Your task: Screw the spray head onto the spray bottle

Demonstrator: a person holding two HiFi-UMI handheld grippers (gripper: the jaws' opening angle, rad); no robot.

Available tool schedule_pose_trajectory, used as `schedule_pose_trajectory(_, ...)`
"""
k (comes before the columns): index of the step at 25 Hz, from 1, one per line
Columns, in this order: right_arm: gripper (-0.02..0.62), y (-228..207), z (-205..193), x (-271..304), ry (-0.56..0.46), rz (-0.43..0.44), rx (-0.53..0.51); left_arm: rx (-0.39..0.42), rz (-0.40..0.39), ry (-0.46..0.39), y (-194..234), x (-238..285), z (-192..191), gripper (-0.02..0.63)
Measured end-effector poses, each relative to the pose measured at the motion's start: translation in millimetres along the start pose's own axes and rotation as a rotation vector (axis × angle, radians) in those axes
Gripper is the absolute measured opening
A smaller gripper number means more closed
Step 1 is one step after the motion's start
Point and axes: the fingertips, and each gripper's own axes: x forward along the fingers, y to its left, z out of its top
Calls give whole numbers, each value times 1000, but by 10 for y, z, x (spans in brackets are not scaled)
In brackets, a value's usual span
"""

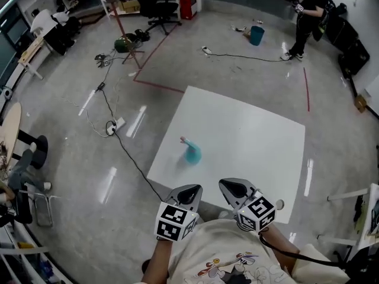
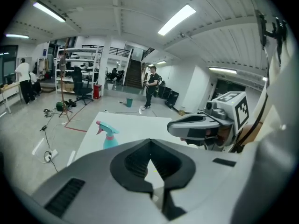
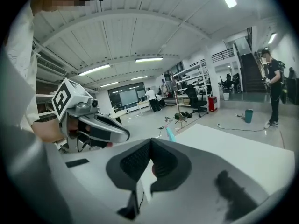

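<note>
A teal spray bottle (image 1: 191,152) with a pink-triggered spray head on top stands upright on the white table (image 1: 249,135), left of its middle. In the left gripper view the bottle (image 2: 108,135) shows beyond my jaws, left of them. Only a teal sliver of the bottle (image 3: 170,134) peeks over the right gripper's jaws. My left gripper (image 1: 192,188) and right gripper (image 1: 227,184) hang side by side over the table's near edge, close to my chest. Both are shut with nothing between the jaws. Neither touches the bottle.
A small white round thing (image 1: 279,204) lies at the table's near right corner. Cables (image 1: 112,123) run over the floor to the left. A person (image 1: 305,16) stands far back right, near a teal bucket (image 1: 256,35). Shelves and an office chair (image 1: 160,7) stand at the back.
</note>
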Motion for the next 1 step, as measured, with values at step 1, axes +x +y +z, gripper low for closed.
schedule_pose_trajectory(1, 8, 13, 3, -120, 5, 9, 1, -4, 6, 3, -126, -4, 19, 6)
